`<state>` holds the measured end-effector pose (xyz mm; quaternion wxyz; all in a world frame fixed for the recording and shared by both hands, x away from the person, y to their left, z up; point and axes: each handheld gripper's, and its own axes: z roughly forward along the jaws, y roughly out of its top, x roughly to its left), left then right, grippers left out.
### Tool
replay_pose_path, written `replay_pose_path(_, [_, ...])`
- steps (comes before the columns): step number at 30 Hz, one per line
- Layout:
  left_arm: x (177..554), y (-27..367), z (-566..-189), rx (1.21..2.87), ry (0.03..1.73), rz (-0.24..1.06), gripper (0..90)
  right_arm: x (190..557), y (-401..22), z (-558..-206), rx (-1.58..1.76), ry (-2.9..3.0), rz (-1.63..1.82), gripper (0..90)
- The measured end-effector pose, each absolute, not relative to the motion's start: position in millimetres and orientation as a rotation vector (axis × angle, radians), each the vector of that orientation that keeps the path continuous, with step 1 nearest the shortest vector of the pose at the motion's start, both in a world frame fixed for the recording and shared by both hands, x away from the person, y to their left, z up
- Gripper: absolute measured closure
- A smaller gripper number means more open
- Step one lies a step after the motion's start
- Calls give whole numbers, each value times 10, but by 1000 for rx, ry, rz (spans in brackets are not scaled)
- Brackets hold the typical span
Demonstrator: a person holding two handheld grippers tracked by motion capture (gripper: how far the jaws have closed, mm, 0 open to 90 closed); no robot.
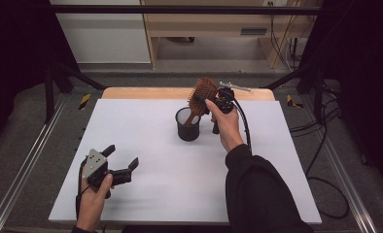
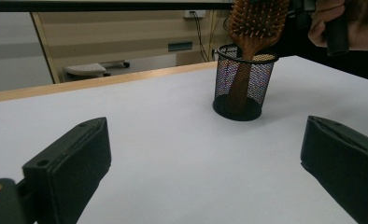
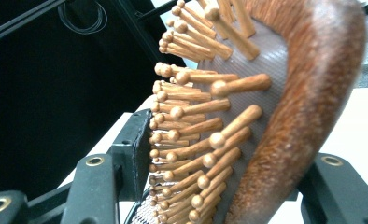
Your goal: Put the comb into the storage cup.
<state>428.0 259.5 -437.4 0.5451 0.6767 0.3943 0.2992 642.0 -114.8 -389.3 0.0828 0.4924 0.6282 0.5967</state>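
The right gripper, held high with wrist raised, pinched the wooden hairbrush head between its jaws above the mesh cup; the left gripper rested low, jaws spread.

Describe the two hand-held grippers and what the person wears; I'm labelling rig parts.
Both are black. The left hand-held gripper has two blunt, block-like jaws, a grey three-cornered plate on top and a black cable trailing down. The right hand-held gripper carries a silver-grey bar and a black cable. The right arm wears a black sleeve.
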Motion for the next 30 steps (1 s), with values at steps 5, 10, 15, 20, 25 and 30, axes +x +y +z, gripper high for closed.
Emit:
replay_pose_path(5, [4279, 2594, -4374, 1606, 934, 709, 17, 6420, -1156, -3893, 1473, 1880, 1775, 409])
replay_pose_path(10, [4280, 2593, -4374, 1607, 934, 709, 17, 6418, -1149, -3888, 1468, 1886, 1769, 383])
replay_pose_path(15, [4278, 2594, -4374, 1607, 933, 708, 17, 6420, -1144, -3894, 1469, 1894, 1760, 346])
replay_pose_path(20, [4279, 2593, -4374, 1608, 933, 707, 17, 6423, -1147, -3898, 1471, 1894, 1747, 310])
replay_pose_path(25, [4275, 2590, -4372, 1609, 931, 707, 17, 6422, -1144, -3898, 1473, 1899, 1741, 259])
replay_pose_path(30, [4276, 2591, -4373, 1609, 932, 706, 17, 6418, -1137, -3895, 1466, 1904, 1726, 207])
